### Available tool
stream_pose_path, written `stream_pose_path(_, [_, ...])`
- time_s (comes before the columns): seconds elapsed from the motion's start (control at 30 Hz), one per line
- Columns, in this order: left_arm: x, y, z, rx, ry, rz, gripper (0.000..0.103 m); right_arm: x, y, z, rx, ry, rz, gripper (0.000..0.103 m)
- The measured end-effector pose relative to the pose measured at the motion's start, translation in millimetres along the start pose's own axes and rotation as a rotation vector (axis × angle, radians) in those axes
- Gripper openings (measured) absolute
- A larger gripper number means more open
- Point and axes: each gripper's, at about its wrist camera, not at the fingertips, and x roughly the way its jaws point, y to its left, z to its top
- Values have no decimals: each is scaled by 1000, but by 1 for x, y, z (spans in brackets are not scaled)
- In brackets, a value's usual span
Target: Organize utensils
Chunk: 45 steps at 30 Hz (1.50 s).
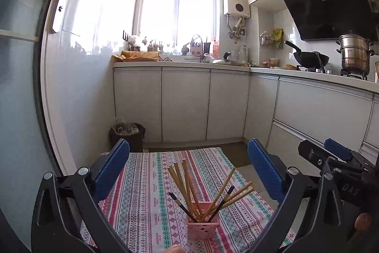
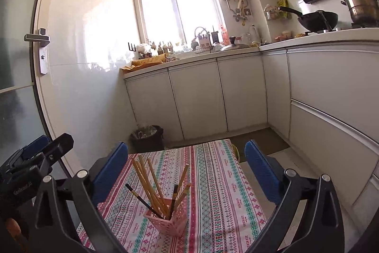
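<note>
Small pink perforated plastic holder (image 1: pixel 203 225) stands upright on the table with patterned striped cloth (image 1: pixel 151 193), packed with splayed bamboo chopsticks (image 1: pixel 189 184) plus two dark ones. Left tool (image 1: pixel 189 178) and right tool (image 2: pixel 187 173) both wide, empty, hovering behind. Sticks look light, stiff, slippery; holder tips easily. Pinch one mid-shaft.

Pink lattice holder (image 1: pixel 203 227) with tan chopsticks (image 1: pixel 189 184) and black ones (image 1: pixel 182 205); tablecloth (image 1: pixel 146 193) striped pink, teal and white in folk motifs; blue pads (image 1: pixel 113 170) on black grippers; white cabinets (image 1: pixel 184 103).
</note>
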Motion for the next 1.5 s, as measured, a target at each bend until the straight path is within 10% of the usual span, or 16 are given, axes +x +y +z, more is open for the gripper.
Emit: stream_pose_path(1.5, [-13, -12, -3, 6, 27, 98, 96, -2, -2, -8, 36, 75, -35, 96])
